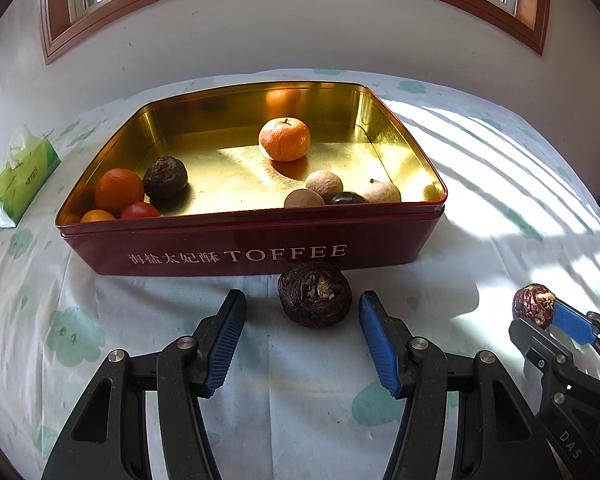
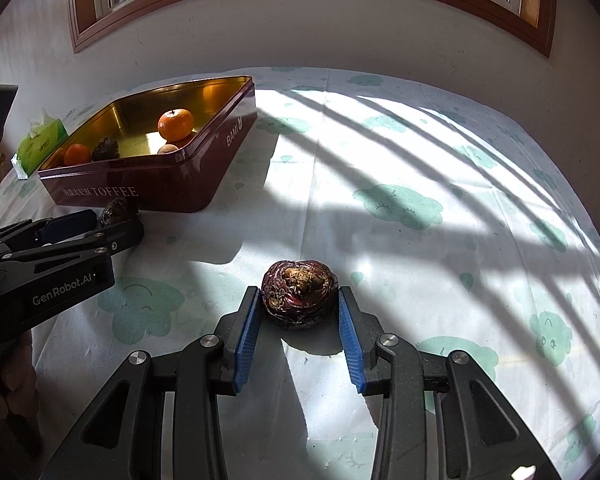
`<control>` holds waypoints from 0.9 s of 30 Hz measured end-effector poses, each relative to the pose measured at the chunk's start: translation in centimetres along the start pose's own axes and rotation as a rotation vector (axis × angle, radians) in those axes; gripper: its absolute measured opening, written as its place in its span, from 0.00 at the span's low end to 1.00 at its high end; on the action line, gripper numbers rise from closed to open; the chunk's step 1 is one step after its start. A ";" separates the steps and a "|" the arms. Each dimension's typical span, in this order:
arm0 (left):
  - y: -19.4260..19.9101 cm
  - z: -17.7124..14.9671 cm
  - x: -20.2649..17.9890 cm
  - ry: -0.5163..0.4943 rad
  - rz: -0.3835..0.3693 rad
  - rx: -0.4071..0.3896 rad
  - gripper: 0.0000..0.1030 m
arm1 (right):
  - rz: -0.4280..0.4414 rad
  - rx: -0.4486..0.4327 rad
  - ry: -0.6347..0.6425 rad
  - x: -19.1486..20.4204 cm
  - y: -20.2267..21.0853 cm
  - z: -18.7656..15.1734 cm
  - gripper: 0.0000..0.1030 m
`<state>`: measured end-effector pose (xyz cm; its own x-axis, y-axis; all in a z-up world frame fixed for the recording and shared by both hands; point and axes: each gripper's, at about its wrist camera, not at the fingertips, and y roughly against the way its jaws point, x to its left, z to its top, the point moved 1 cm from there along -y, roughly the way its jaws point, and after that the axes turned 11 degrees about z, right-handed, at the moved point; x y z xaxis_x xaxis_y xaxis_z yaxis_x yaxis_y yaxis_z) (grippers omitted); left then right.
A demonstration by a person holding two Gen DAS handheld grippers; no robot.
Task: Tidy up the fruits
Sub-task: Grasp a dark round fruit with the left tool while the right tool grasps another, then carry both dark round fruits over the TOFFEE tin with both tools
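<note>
A dark brown water chestnut (image 1: pixel 315 295) lies on the cloth just in front of the red TOFFEE tin (image 1: pixel 252 240). My left gripper (image 1: pixel 303 299) stands open around it, with a gap on each side. A second dark chestnut (image 2: pixel 299 294) sits further right on the cloth, and my right gripper (image 2: pixel 299 301) is shut on it, both blue pads against its sides. The left wrist view shows that right gripper (image 1: pixel 537 316) with its chestnut (image 1: pixel 532 300) at the far right. In the right wrist view my left gripper (image 2: pixel 116 220) and its chestnut (image 2: pixel 118 209) are beside the tin (image 2: pixel 160 188).
The gold-lined tin holds a mandarin (image 1: pixel 285 139), an orange (image 1: pixel 119 191), a tomato (image 1: pixel 140 211), another chestnut (image 1: pixel 165 178) and several small round brown fruits (image 1: pixel 324 185). A green tissue pack (image 1: pixel 24 176) lies left of the tin. A wall and window stand behind the table.
</note>
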<state>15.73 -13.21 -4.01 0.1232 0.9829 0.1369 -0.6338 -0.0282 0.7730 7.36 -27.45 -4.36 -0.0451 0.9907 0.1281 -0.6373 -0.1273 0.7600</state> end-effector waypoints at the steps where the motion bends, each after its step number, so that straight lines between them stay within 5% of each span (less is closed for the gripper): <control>1: 0.1 0.0 0.0 -0.003 -0.001 -0.004 0.54 | 0.000 0.000 0.000 0.0 0.0 0.0 0.34; 5: 0.3 -0.1 0.2 -0.007 -0.015 -0.011 0.36 | 0.000 0.000 0.000 0.0 0.0 0.0 0.34; 27: 2.2 -2.6 2.0 -0.022 0.030 -0.013 0.36 | -0.017 0.001 0.011 0.2 -0.1 0.1 0.34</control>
<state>12.58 -10.80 -3.66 0.1208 0.9773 0.1740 -0.6473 -0.0553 0.7602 7.50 -27.24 -4.37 -0.0421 0.9932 0.1081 -0.6371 -0.1100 0.7629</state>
